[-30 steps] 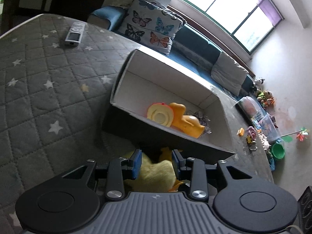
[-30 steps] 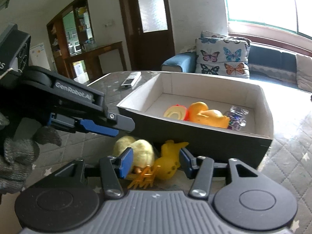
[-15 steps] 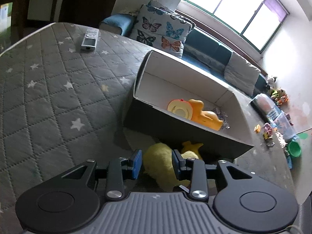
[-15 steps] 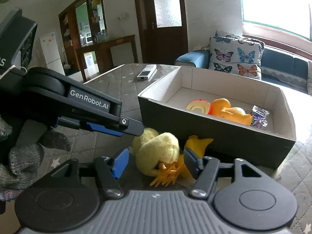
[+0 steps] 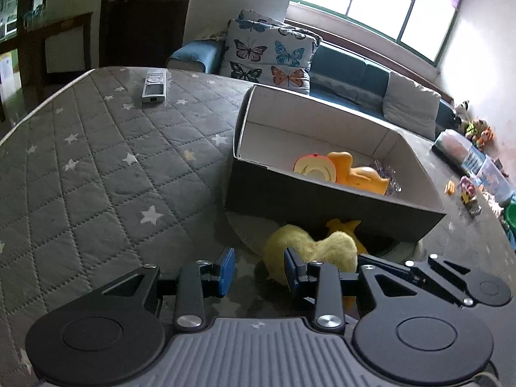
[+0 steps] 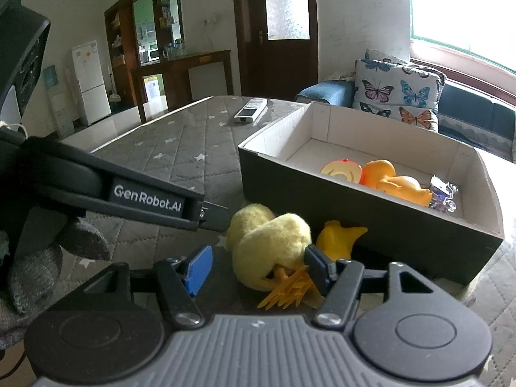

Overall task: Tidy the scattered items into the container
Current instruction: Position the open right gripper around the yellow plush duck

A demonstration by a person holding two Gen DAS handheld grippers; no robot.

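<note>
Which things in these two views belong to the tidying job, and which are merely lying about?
Belong to the job:
- fluffy yellow chick
- yellow plastic toy
- cardboard box
- orange duck, already inside
- right gripper, left gripper

Lying about:
- remote control
- butterfly cushion

Daylight floods in from the wide green-framed window (image 5: 371, 6), blown out to white on my right wrist feed. The doorway side sits dim. The dark-sided cardboard box with a pale interior (image 6: 380, 225) throws shadow over the grey quilted star-print tabletop (image 5: 96, 167). Both feeds stay sharp, fisheye bending the edges.
</note>
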